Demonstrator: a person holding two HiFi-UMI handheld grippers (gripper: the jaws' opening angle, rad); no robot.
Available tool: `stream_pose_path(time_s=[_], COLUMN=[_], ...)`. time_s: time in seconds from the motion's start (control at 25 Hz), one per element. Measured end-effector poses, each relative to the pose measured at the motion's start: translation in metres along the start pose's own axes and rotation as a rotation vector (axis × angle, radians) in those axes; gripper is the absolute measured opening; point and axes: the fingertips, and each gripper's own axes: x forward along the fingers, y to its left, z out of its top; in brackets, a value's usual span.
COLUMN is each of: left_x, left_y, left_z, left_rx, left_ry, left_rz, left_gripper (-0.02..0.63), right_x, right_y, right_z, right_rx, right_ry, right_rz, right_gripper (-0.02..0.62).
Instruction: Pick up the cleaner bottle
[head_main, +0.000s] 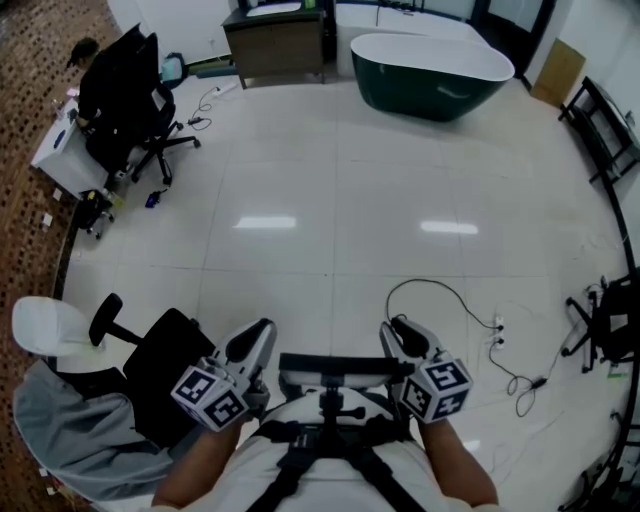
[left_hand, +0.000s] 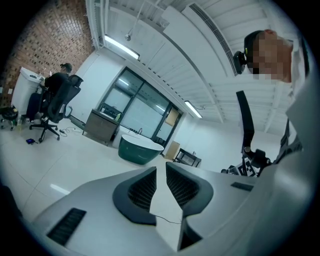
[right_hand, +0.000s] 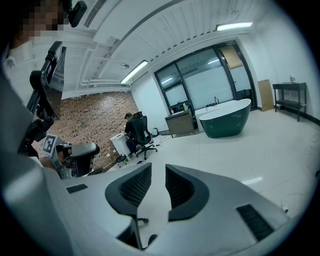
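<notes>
No cleaner bottle shows in any view. In the head view my left gripper (head_main: 256, 338) and right gripper (head_main: 402, 334) are held close to the person's chest, above a pale tiled floor (head_main: 330, 210). Each one's marker cube faces the camera. In the left gripper view, the left gripper (left_hand: 161, 169) has a narrow gap between its dark ribbed pads (left_hand: 142, 190), and only floor shows through it. The right gripper (right_hand: 158, 169) points towards the brick wall side of the room. Its pads (right_hand: 180, 189) stand a little apart with nothing between them.
A dark green bathtub (head_main: 430, 65) stands at the far side beside a brown cabinet (head_main: 280, 42). A person sits in a black office chair (head_main: 125, 95) at far left. A black chair (head_main: 150, 362) is close on my left, and a cable (head_main: 455, 300) trails on the right.
</notes>
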Motion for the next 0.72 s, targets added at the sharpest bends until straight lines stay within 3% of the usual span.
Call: stream_pose_path(time_s=[0.32, 0.72], left_x=[0.036, 0.093], left_y=[-0.025, -0.049], left_z=[-0.008, -0.012], left_rx=[0.009, -0.007], left_ry=[-0.047, -0.059], left_rz=[-0.001, 0.019], left_gripper=[0.074, 0.074], right_x=[-0.005, 0.010], right_y=[-0.045, -0.091], right_z=[-0.003, 0.022], right_rx=[-0.025, -0.057], right_ry=[0.024, 0.049], right_rz=[0.010, 0.080], right_gripper=[0.138, 0.141])
